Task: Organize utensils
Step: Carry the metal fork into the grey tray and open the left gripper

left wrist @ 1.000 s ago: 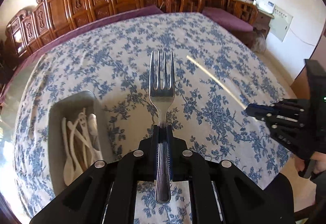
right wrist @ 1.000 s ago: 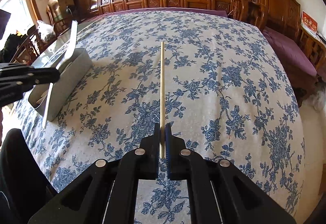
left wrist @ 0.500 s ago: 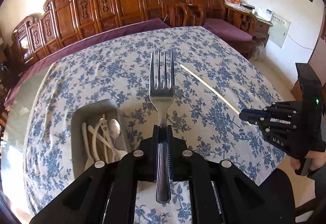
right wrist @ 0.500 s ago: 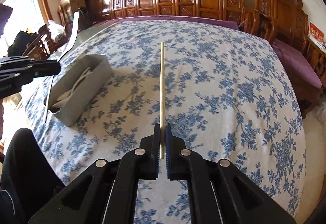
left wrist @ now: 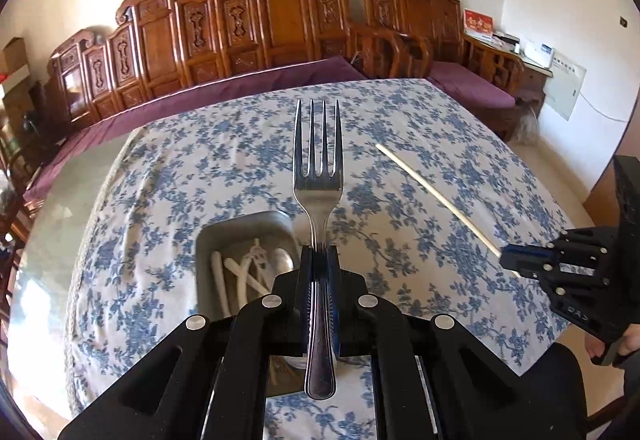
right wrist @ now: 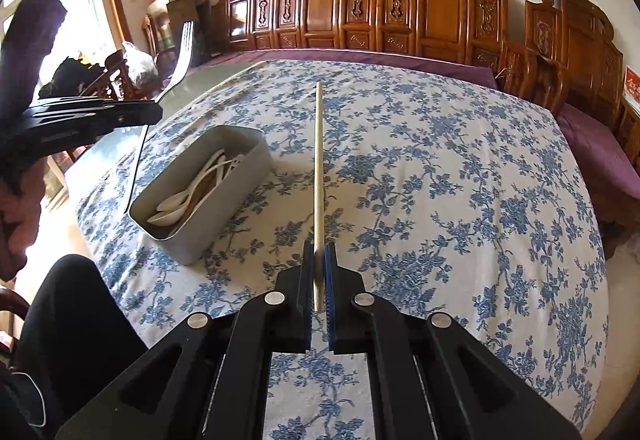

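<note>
My left gripper is shut on a steel fork, tines pointing forward, held in the air above the near end of a grey utensil box with white spoons inside. My right gripper is shut on a single pale chopstick pointing forward, held above the tablecloth to the right of the box. In the right wrist view the left gripper with the fork is at far left. In the left wrist view the right gripper holds the chopstick at right.
The table carries a white cloth with blue flowers; bare glass shows at its left edge. Carved wooden benches with purple cushions line the far and right sides. The person's dark-clad leg is at the near left edge.
Both grippers have risen and tilted up, so more of the room shows. The box now lies under my left gripper, closer to centre. Both still hold their utensils.
</note>
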